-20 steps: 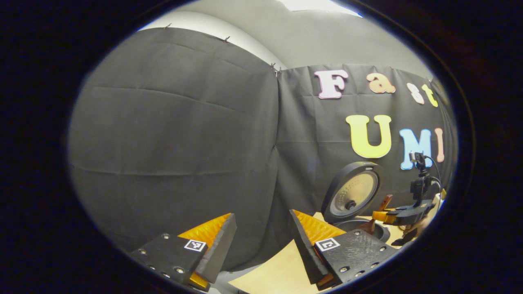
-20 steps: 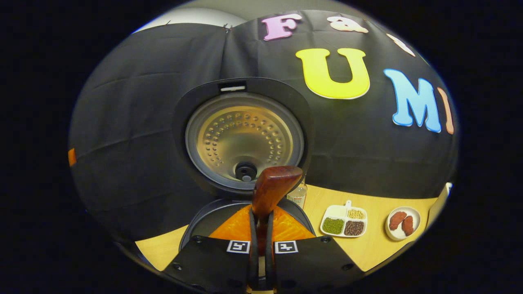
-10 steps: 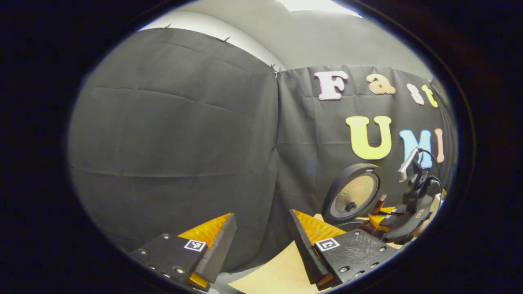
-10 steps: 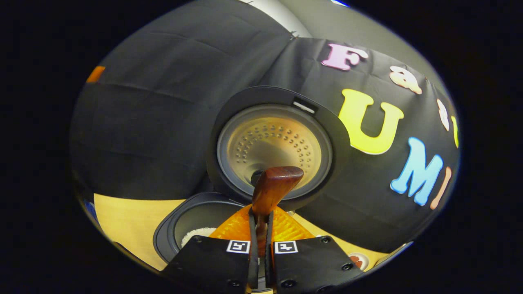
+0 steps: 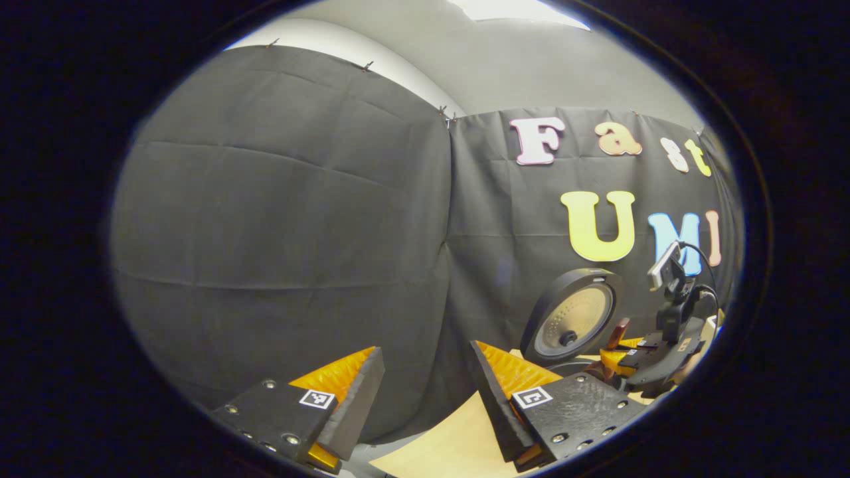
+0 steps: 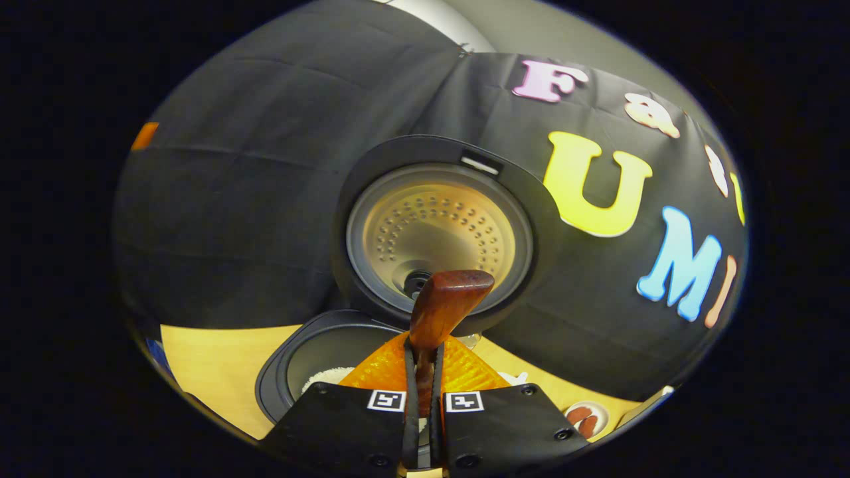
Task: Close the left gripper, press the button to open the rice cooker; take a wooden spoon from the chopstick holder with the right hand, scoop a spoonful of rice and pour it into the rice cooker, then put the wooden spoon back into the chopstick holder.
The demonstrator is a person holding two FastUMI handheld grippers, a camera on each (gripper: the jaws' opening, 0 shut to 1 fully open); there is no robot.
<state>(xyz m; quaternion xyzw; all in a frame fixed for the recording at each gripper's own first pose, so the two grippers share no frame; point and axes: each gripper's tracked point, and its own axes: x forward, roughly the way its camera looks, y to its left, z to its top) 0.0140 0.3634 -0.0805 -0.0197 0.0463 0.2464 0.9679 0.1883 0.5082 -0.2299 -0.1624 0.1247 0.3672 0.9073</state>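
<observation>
The right gripper [image 6: 421, 372] clamps the wooden spoon [image 6: 441, 309] over the open rice cooker [image 6: 312, 358] with rice [image 6: 325, 378] inside, while the left gripper [image 5: 425, 392] gapes wide, empty, beside the table [image 5: 451, 445].

I see a pale wooden surface [image 6: 212, 358] running under the black cloth wall [image 6: 265, 199] of the booth. Near the surface's far right edge in the right gripper view sits a small white dish [image 6: 588, 418] with two reddish-brown pieces in it; I cannot tell what they are. In the left gripper view the surface [image 5: 451, 445] shows as a pale wedge meeting the cloth wall [image 5: 279, 252], with grey plain wall [image 5: 531, 60] above the cloth's top edge.
</observation>
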